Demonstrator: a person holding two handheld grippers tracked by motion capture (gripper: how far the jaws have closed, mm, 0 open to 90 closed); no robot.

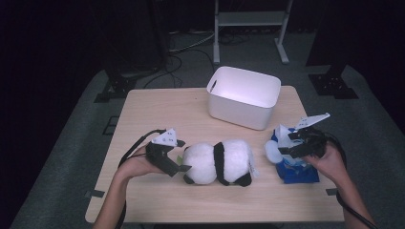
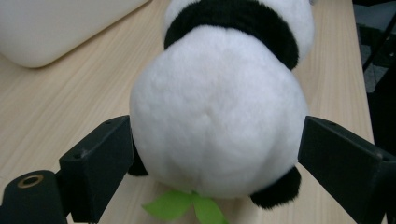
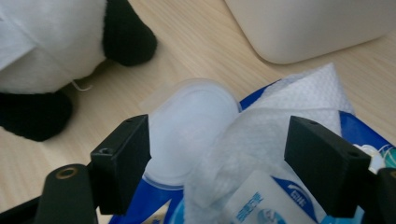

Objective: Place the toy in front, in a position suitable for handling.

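A black-and-white panda plush lies on its side in the middle of the table. My left gripper sits at its left end. In the left gripper view the jaws stand wide on either side of the panda's round white rump, not squeezing it, and a green felt leaf pokes out underneath. My right gripper hovers over a blue wet-wipe pack whose round lid is flipped open. A white wipe sticks up between the open jaws, untouched by the pads.
A white plastic bin stands at the back of the wooden table, behind the panda and the pack. Dark stands and cables are on the floor beyond the table. The panda's black paws lie close to the left of the pack.
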